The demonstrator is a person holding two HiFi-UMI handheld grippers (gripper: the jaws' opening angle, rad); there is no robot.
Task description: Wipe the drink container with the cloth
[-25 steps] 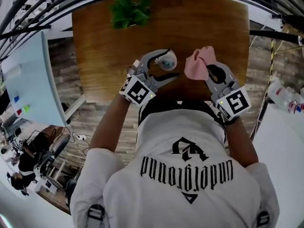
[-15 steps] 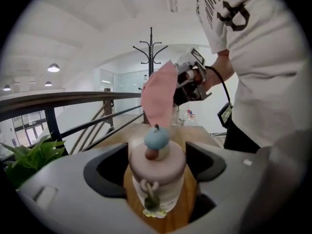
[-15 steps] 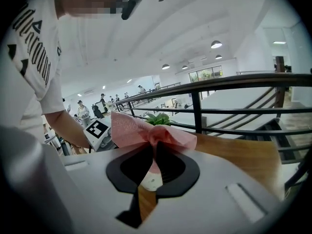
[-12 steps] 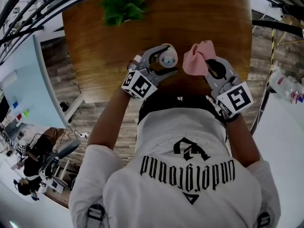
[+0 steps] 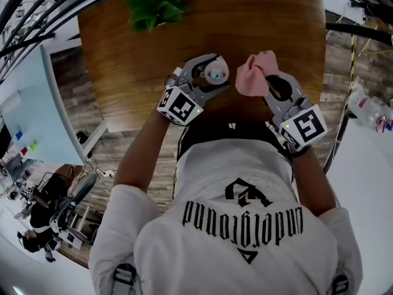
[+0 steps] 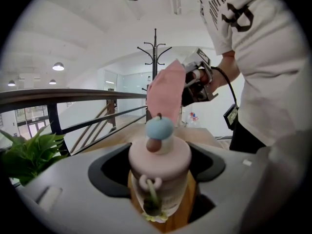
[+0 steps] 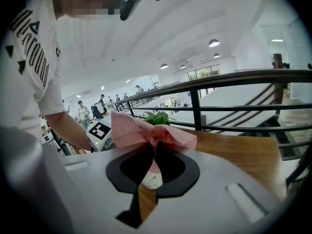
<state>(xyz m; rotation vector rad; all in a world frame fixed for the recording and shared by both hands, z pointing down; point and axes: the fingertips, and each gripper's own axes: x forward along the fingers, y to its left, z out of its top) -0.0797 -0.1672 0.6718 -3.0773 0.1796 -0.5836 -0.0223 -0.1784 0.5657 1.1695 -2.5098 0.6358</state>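
Observation:
The drink container (image 5: pixel 216 74) is a small cup with a pink lid and a blue knob (image 6: pixel 159 128). My left gripper (image 5: pixel 220 75) is shut on it and holds it above the near edge of the wooden table (image 5: pixel 123 60). In the left gripper view the container (image 6: pixel 160 162) stands upright between the jaws. The pink cloth (image 5: pixel 253 74) is bunched up, with my right gripper (image 5: pixel 263 83) shut on it. It hangs just right of the container, a small gap apart. In the right gripper view the cloth (image 7: pixel 146 132) fans out above the jaws.
A green potted plant (image 5: pixel 152 5) stands at the table's far left. Black railings (image 7: pixel 229 79) run beyond the table. A white surface with bottles (image 5: pixel 368 112) lies at the right. The person's body stands against the table's near edge.
Both grippers have drifted slightly away from the body, over the table's edge. The container and the cloth keep about the same gap, and both grips are unchanged.

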